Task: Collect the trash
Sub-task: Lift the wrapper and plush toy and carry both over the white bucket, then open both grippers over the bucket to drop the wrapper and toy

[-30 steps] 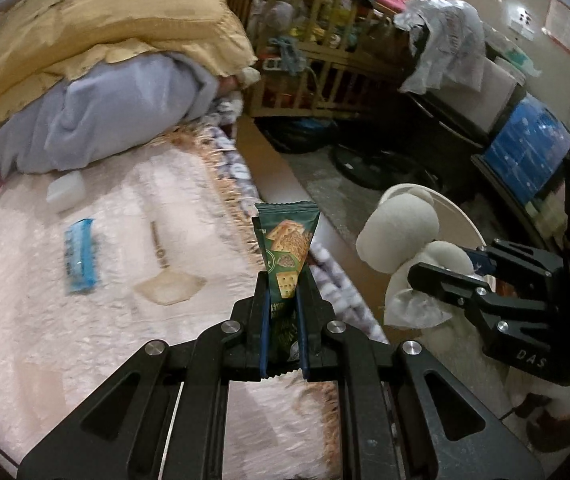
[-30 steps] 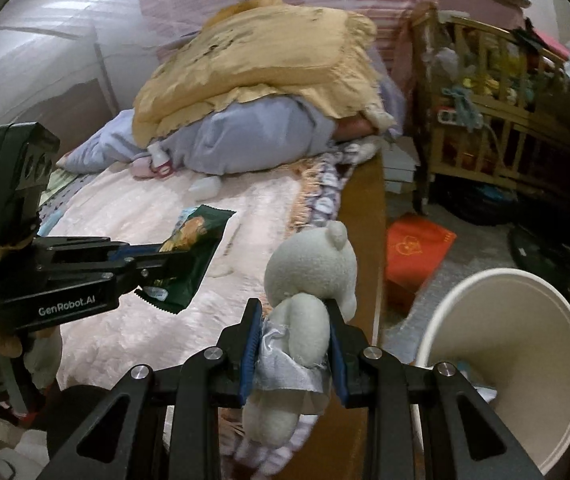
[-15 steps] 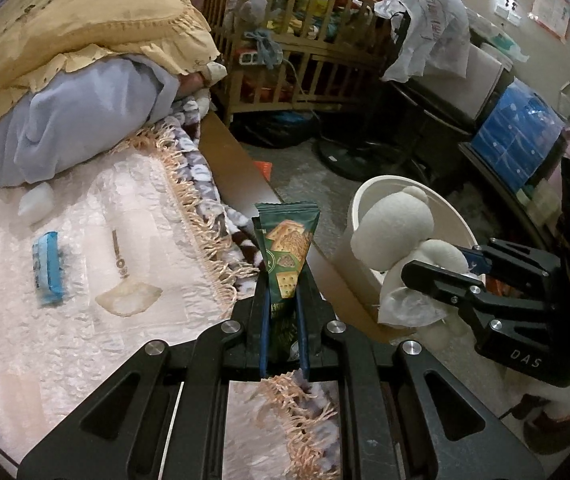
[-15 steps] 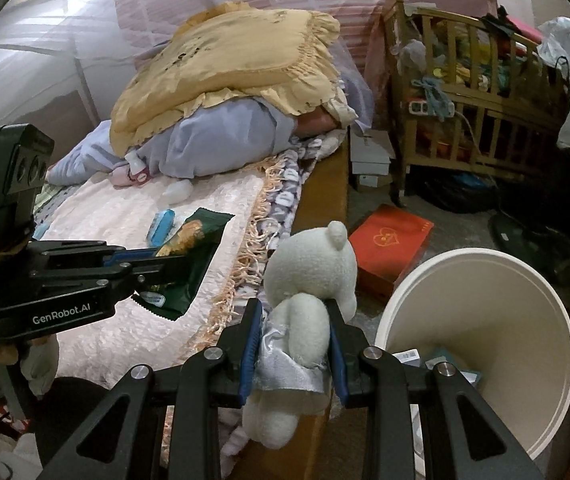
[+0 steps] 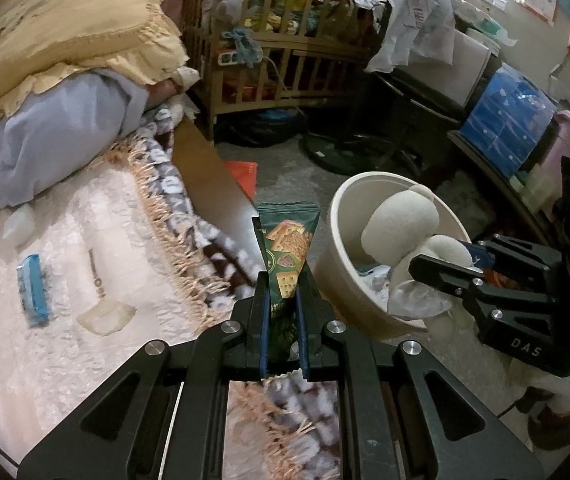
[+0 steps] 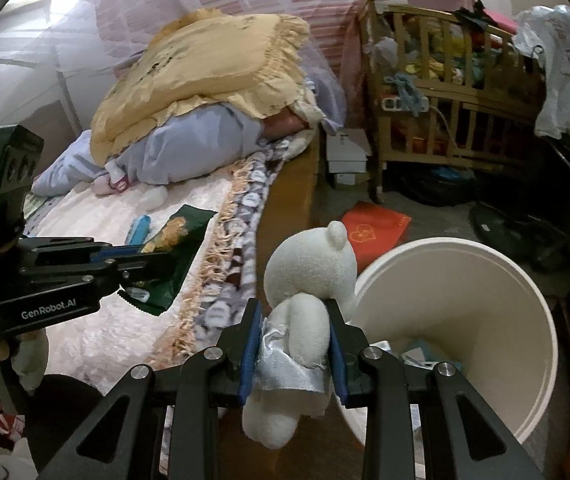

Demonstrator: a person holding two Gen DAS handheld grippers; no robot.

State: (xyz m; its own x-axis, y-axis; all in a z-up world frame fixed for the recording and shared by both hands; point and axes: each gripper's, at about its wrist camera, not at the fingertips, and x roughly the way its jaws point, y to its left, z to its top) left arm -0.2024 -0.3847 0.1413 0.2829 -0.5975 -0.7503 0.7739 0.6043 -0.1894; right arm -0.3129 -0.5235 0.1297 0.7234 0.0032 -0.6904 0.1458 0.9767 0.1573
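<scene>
My left gripper [image 5: 281, 284] is shut on a green cracker wrapper [image 5: 288, 240] and holds it upright above the bed's edge, just left of the white trash bin [image 5: 339, 216]. The wrapper also shows in the right wrist view [image 6: 175, 248]. My right gripper [image 6: 293, 312] is shut on a white teddy bear [image 6: 309, 268], held at the rim of the bin [image 6: 485, 280]. The bear also shows in the left wrist view [image 5: 401, 224], in front of the bin's mouth. The bin holds some wrappers and paper. A blue wrapper [image 5: 33, 290] and a clear scrap [image 5: 107, 316] lie on the bed.
The pink bedspread [image 5: 65, 360] has a fringed patterned blanket [image 5: 189, 216] along its wooden edge. A yellow pillow [image 6: 205, 64] and grey bedding lie at the head. A wooden crib [image 5: 277, 48], a red box [image 6: 377, 228] on the floor and cluttered shelves stand beyond.
Both grippers have moved right, off the bed toward the bin. The bin is now closer and larger in both views. Both grips are unchanged.
</scene>
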